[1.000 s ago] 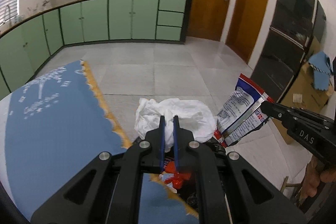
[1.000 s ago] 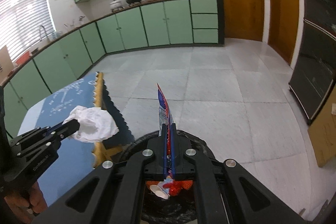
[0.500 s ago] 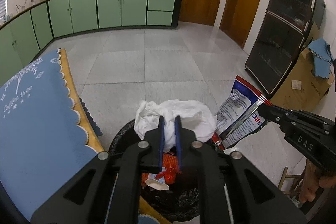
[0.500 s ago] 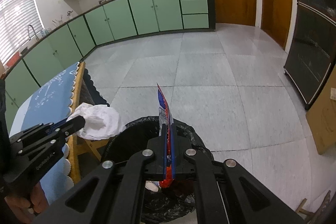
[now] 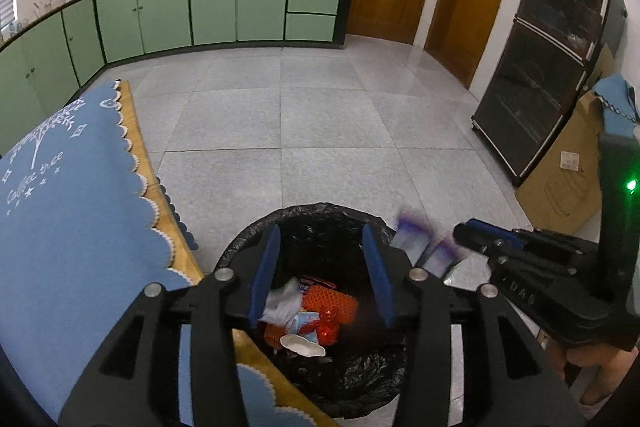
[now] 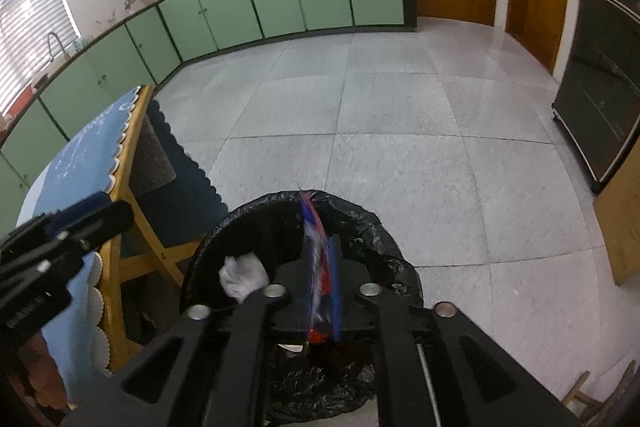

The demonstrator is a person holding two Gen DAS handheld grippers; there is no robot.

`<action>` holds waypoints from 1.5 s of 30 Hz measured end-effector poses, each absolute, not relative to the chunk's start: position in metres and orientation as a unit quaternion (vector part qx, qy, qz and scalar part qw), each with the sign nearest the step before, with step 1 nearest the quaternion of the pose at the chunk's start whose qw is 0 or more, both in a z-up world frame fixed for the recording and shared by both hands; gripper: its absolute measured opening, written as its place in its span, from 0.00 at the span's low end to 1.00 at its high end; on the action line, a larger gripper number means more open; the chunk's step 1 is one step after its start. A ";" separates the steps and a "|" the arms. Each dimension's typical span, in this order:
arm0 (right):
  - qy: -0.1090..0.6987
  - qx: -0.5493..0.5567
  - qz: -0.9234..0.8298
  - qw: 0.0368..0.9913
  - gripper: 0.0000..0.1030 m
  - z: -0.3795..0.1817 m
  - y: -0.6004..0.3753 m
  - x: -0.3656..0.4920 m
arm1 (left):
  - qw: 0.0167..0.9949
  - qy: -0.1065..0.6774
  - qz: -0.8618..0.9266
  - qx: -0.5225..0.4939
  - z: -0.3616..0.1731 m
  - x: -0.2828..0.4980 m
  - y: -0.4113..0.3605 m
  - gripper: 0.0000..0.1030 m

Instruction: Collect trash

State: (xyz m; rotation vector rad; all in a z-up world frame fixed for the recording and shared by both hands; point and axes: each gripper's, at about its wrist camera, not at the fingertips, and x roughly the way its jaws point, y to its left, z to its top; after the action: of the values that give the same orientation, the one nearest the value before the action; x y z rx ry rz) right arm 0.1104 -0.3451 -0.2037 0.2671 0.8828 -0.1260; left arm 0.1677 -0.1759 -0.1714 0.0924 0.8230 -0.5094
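Right wrist view: snack wrapper (image 6: 316, 267) stands edge-up between opening jaws of right gripper (image 6: 320, 283), bin (image 6: 384, 227) at 6 o'clock below.
Left gripper (image 5: 320, 267): opening, empty.
Tissue (image 6: 242, 277): inside bin, 9 o'clock.

Both hand-held grippers angle steeply down over the trash bin (image 5: 320, 215). The left gripper (image 5: 320, 267) hangs above its mouth, jaws opening, nothing between them. The right gripper (image 6: 322, 267), at the bin's right rim, is opening too, a blurred snack wrapper (image 6: 316, 267) between its fingers.
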 end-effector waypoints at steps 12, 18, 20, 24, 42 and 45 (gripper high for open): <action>0.393 0.108 -0.061 0.911 0.76 -0.164 -0.330 0.093 | 0.915 0.357 -0.189 0.009 -0.124 0.157 -0.114 0.65; 0.359 0.090 -0.056 0.927 0.94 -0.116 -0.313 0.075 | 0.925 0.342 -0.164 0.008 -0.095 0.136 -0.090 0.81; 0.350 0.089 -0.048 0.931 0.94 -0.102 -0.307 0.069 | 0.928 0.337 -0.160 0.009 -0.087 0.127 -0.086 0.83; 0.337 0.093 -0.031 0.936 0.94 -0.079 -0.295 0.054 | 0.935 0.322 -0.147 0.016 -0.068 0.103 -0.075 0.87; 0.284 0.076 -0.003 0.956 0.94 -0.003 -0.248 -0.016 | 0.955 0.266 -0.129 0.019 0.001 0.020 -0.044 0.90; 0.277 0.077 0.004 0.958 0.94 0.004 -0.242 -0.023 | 0.957 0.261 -0.128 0.018 0.006 0.013 -0.040 0.90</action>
State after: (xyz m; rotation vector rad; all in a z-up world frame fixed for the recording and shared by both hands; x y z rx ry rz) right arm -0.0228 -0.2424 0.0044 0.1559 0.5617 0.0074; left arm 0.0133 -0.0396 0.0056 0.0374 0.5298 -0.2602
